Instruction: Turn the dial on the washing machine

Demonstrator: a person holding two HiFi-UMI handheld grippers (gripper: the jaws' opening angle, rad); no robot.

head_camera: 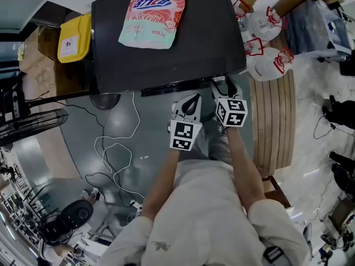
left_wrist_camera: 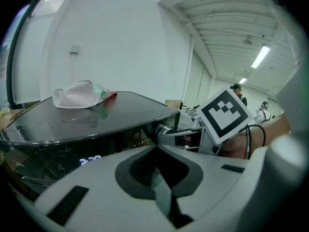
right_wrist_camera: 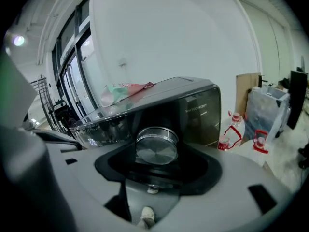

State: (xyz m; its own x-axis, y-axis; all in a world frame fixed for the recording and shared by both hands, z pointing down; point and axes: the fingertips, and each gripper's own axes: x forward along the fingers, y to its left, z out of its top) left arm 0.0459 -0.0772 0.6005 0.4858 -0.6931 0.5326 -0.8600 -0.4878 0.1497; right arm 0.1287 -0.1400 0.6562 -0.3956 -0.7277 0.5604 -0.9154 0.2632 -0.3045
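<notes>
Right gripper (right_wrist_camera: 158, 168): jaws apart, set round the dial (right_wrist_camera: 156, 148), a dark gap on either side of it; the pads don't look to press. The dial is a brushed silver knob on the dark front panel of the washing machine (head_camera: 202, 40), near its right corner. Left gripper (left_wrist_camera: 155, 153): jaws together, seam closed, nothing between them, held just beside the right one and short of the machine's front edge. White lettering (right_wrist_camera: 199, 107) on the panel right of the dial, too small to read. Blue digits (left_wrist_camera: 90, 160) glow on the front, too blurred to make out. Machine top flat, glossy black; on it lies a pink and mint detergent pouch (head_camera: 154, 15) with blue characters I cannot read. Left of the machine, a yellow container (head_camera: 75, 37) with a white label. To its right, two white jugs (head_camera: 267, 43) with red labels, beside a slatted wooden platform (head_camera: 272, 121), and a clear plastic bag (head_camera: 319, 29) further off. Floor grey and smooth, a white cable (head_camera: 119, 148) looping across it; a fan (head_camera: 33, 123) stands at left. Plain white wall behind the machine, windows (right_wrist_camera: 72, 57) along one side, strip lights (left_wrist_camera: 260, 56) on a ribbed ceiling.
</notes>
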